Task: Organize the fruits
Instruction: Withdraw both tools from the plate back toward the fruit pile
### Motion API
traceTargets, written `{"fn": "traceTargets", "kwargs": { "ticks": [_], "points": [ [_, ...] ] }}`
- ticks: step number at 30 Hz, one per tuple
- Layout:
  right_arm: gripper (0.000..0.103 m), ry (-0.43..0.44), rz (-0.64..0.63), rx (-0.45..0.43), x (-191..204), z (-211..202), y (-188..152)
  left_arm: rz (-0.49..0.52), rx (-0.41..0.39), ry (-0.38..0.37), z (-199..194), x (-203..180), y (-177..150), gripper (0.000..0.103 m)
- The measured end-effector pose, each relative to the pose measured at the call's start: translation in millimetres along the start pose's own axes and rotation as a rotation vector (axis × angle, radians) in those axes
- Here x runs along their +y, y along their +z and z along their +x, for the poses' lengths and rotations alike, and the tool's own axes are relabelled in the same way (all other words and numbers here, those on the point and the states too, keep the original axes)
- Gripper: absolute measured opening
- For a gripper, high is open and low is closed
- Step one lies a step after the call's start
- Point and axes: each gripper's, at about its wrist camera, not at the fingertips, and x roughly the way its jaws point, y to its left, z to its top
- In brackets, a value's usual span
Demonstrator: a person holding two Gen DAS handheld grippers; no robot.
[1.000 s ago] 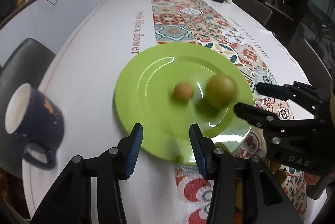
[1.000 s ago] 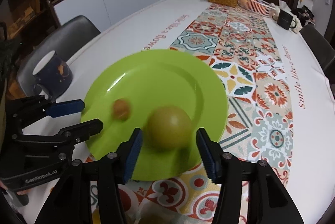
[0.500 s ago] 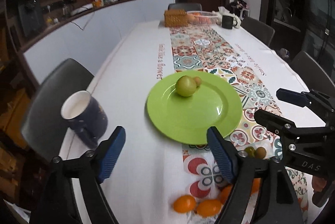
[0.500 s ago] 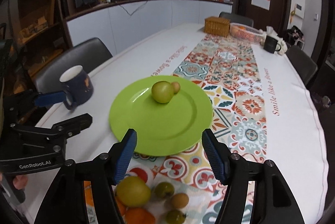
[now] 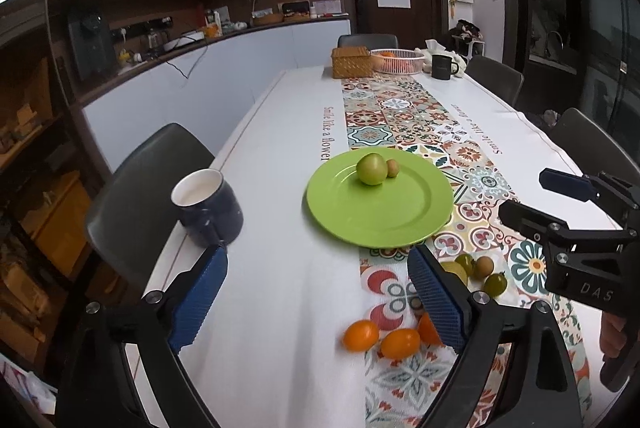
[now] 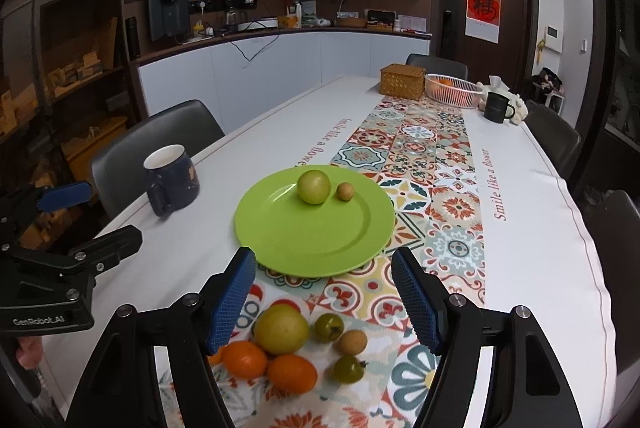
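A lime-green plate (image 5: 380,212) (image 6: 312,228) lies on the patterned runner. It holds a round green fruit (image 5: 371,169) (image 6: 314,186) and a small brown fruit (image 5: 393,168) (image 6: 345,192) beside it. Nearer me, loose fruit lies on the runner: oranges (image 5: 361,335) (image 6: 245,359), a large yellow-green fruit (image 6: 282,328) and small green and brown ones (image 6: 328,327). My left gripper (image 5: 316,260) (image 6: 96,216) hovers short of the plate, jaws opening, nothing between them. My right gripper (image 6: 323,260) (image 5: 552,204) hangs above the loose fruit, jaws also opening and empty.
A navy mug (image 5: 208,204) (image 6: 172,180) stands left of the plate near the table's left edge, with a dark chair (image 5: 152,180) behind it. At the far end are a wicker box (image 5: 352,62), a pink basket (image 5: 397,60) and a black mug (image 5: 442,67).
Both grippers have drawn back and up from the plate while their jaws widened. The two fruits now rest on the plate's far side, and the loose fruit has come into view.
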Motion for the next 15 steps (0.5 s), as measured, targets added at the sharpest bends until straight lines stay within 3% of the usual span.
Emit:
{"fn": "traceTargets", "kwargs": {
  "ticks": [7,15],
  "points": [
    [0.071,-0.044,-0.001,-0.012,7.0,-14.5,-15.6,-0.004,0.008,-0.009,-12.1,4.9,-24.5,0.093],
    [0.071,-0.05,0.006,0.033,14.3,-19.3,-41.0,0.014,0.029,0.0,-15.7,4.8,-47.8,0.093]
  ]
}}
